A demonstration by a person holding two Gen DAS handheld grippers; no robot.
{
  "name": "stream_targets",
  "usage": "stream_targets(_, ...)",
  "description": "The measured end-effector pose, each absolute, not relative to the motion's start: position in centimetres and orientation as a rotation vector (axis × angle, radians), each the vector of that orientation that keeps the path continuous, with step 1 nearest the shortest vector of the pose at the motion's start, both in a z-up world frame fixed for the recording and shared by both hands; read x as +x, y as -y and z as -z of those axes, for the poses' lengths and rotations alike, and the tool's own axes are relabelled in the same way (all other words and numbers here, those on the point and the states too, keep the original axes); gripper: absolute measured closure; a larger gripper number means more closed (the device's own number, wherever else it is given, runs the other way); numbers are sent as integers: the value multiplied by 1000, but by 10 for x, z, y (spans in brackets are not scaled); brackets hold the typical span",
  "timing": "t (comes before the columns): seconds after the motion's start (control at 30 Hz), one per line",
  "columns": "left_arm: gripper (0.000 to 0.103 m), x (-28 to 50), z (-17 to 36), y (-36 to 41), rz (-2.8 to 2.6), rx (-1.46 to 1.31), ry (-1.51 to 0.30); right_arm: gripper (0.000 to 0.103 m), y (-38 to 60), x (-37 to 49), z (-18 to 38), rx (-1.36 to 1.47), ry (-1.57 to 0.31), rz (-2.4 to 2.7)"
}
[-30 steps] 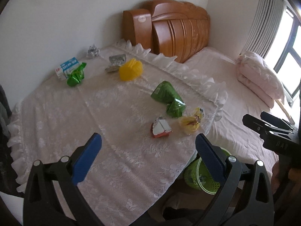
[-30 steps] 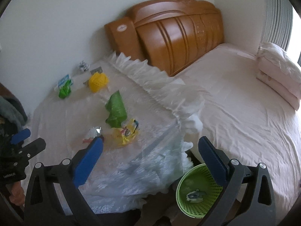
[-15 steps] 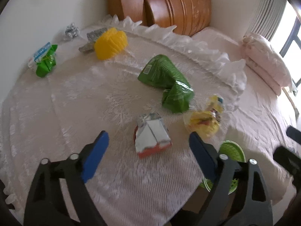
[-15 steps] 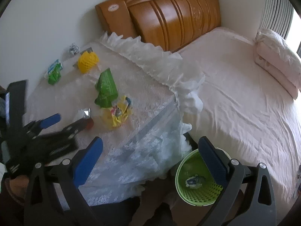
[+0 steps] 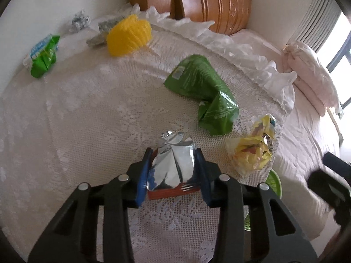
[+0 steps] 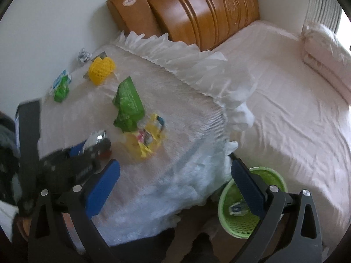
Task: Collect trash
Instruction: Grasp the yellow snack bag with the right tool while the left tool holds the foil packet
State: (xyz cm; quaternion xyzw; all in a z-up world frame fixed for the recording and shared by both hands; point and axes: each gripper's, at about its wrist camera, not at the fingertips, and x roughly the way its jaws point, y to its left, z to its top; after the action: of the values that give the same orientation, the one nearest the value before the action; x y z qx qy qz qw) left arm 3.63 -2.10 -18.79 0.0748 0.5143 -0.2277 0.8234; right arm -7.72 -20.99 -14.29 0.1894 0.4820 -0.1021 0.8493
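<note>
Trash: a silver foil wrapper (image 5: 173, 164) near the table's front edge is clamped between the left gripper (image 5: 173, 171) pads, apparently for transfer to the green basket (image 6: 245, 223) below. The right gripper (image 6: 175, 175) is held apart, unloaded, above it.

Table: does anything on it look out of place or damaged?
Yes. Crumpled litter lies scattered on the lace cloth: a green bag, a yellow wrapper, yellow foam net, a foil ball. The left gripper has its jaws around a silver-and-red carton. The basket holds only one piece.
</note>
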Motion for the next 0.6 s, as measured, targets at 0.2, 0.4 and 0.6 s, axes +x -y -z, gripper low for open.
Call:
stream_targets(0.2,65,23,161,-2,493,159,-1044,2,199,-33,158,396,-1026,274)
stream_targets(0.4,65,16,140,-30,482,129,-1016,21,195,-12,181,440,-1098,295)
stream_targets(0.6,65,14,130,-43,490,109,-1003,57,185,-12,184,461,-1077,214)
